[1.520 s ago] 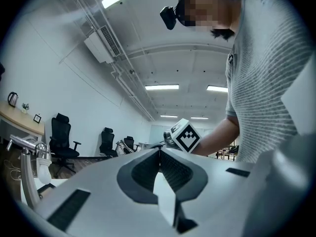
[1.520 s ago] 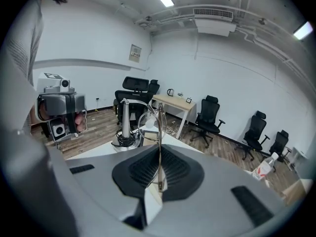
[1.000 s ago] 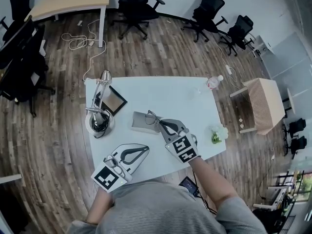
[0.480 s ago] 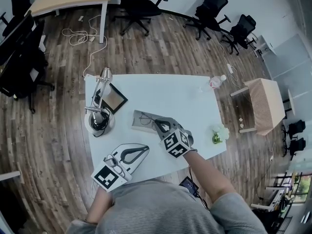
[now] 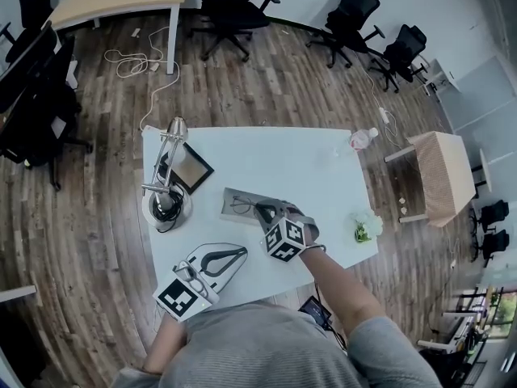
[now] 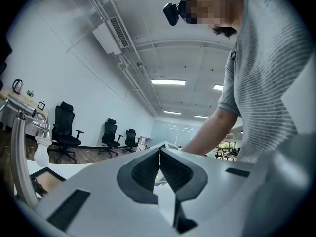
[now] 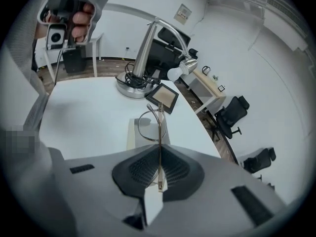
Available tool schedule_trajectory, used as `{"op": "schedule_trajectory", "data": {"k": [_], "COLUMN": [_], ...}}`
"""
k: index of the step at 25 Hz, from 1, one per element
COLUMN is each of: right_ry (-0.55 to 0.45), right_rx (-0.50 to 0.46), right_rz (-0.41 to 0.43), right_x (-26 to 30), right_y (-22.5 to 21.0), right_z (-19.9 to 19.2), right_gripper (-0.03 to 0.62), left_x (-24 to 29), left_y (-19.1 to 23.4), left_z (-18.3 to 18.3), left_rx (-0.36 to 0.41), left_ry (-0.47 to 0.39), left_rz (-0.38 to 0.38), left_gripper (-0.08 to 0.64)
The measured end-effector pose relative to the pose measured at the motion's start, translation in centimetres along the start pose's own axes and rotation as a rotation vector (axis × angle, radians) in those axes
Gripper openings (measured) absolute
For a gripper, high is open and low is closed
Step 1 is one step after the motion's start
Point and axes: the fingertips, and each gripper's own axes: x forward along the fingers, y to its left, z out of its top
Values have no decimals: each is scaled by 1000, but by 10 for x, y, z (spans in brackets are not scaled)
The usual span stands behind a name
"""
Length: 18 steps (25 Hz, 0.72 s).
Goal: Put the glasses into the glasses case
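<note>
— Which step is in hand?
— Placement. The glasses [image 7: 159, 127] are gripped by one temple in the right gripper [image 7: 159, 154] and held over the glasses case [image 7: 132, 137] on the table [image 5: 266, 152]. The left gripper [image 6: 159, 157] is closed on nothing.
— What is needed next?
— Probably lowering into the case, then release.

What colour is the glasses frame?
Thin gold-toned metal; the glasses show best in the right gripper view.

My right gripper [image 7: 159, 157] covering the near end of the case [image 7: 132, 132], glasses [image 7: 159, 127] too small to read in head view, lamp [image 6: 19, 157] base hidden behind my left gripper [image 6: 159, 154].
</note>
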Motion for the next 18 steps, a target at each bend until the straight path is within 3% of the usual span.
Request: {"op": "schedule_trajectory", "data": {"k": [11, 18], "right_ry": [138, 156], "right_rx": [-96, -103], "right_rz": [-6, -3], "right_x": [44, 48], "right_y": [10, 16], "right_z": [-19, -16], "right_gripper": [20, 20], "left_x": [3, 9], "left_y": [-9, -20], "left_z": [-8, -6], "left_rx": [7, 18], "left_ry": [53, 62], "left_rz": [-35, -60], "left_gripper": [14, 14]}}
